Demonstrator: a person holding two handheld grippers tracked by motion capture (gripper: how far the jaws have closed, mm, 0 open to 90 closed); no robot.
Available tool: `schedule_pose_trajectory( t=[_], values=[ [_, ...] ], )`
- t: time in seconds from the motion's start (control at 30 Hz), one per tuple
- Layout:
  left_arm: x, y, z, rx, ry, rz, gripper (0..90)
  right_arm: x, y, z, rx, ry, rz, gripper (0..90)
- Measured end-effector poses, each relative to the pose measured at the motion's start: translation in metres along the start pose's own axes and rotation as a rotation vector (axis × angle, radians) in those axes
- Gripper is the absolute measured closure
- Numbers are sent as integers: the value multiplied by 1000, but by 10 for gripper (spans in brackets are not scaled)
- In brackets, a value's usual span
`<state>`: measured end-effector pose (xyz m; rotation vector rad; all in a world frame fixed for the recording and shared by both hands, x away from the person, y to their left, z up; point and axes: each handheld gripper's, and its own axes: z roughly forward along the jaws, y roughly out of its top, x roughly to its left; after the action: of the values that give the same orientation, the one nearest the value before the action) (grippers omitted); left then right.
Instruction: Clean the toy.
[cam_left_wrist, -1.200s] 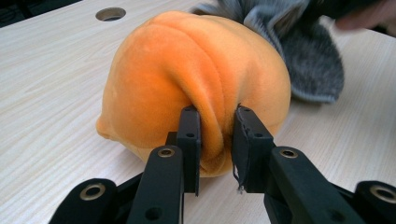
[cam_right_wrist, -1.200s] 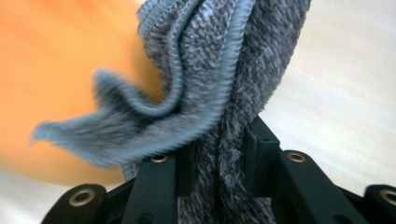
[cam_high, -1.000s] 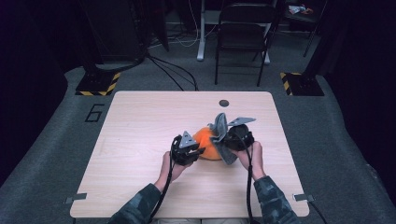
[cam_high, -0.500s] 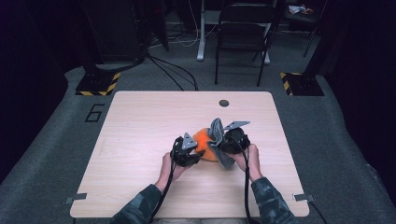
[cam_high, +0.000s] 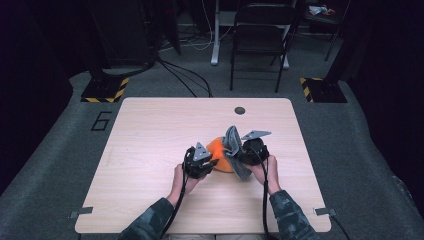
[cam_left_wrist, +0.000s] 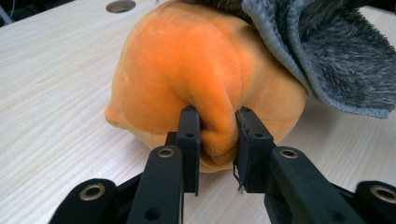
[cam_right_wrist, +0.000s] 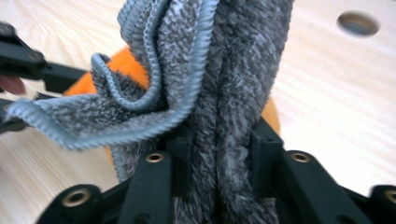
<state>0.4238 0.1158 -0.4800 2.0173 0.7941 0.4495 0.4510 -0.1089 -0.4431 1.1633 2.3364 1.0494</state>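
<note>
An orange plush toy (cam_high: 218, 150) lies on the wooden table (cam_high: 150, 130) near its middle, between both hands. My left gripper (cam_left_wrist: 215, 135) is shut on a fold of the orange plush toy (cam_left_wrist: 196, 70), pinching it from the toy's near side. A grey fuzzy cloth (cam_high: 234, 150) with a blue-grey hem hangs bunched against the toy's right side. My right gripper (cam_right_wrist: 218, 140) is shut on the grey cloth (cam_right_wrist: 224, 84), whose folds rise between the jaws and hide much of the toy (cam_right_wrist: 126, 60) behind them.
A round cable hole (cam_high: 240, 110) sits in the table near the far edge. A black folding chair (cam_high: 260, 35) stands on the floor beyond the table. Yellow-black striped blocks (cam_high: 105, 90) lie on the floor at both far corners.
Both grippers, the toy and the cloth have shifted slightly towards the person and leftward. The cloth now stands closer against the toy.
</note>
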Motion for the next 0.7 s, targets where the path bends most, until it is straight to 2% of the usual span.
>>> schedule_pose_trajectory(
  t=[0.1,0.17,0.2,0.3,0.33,0.4,0.43,0.47,0.53,0.7],
  values=[
    [2,4,-4,-28,-16,-32,752,1,9,-14,-60,-13,-2,692],
    [1,5,-4,-28,-26,-37,755,8,16,-22,-107,-5,-3,691],
    [0,6,-5,-23,-28,-32,755,11,18,-24,-118,-4,-20,690],
    [-3,7,-5,-24,-34,-28,754,26,20,-18,-87,-7,-63,683],
    [-4,7,-5,-15,-29,-19,754,28,19,-12,-59,-12,-82,681],
    [-3,6,-4,-6,-44,-36,754,27,14,-5,-52,-45,-109,680],
    [-3,6,-3,-16,-41,-37,754,28,14,-4,-48,-46,-83,679],
    [-2,6,-3,-14,-43,-36,754,25,15,-5,-45,-44,-87,679],
    [-1,5,-3,-11,-46,-37,754,21,14,-4,-27,-84,-101,679],
    [1,5,-2,-12,-51,-41,753,3,4,-1,10,-95,-45,679]
  ],
)
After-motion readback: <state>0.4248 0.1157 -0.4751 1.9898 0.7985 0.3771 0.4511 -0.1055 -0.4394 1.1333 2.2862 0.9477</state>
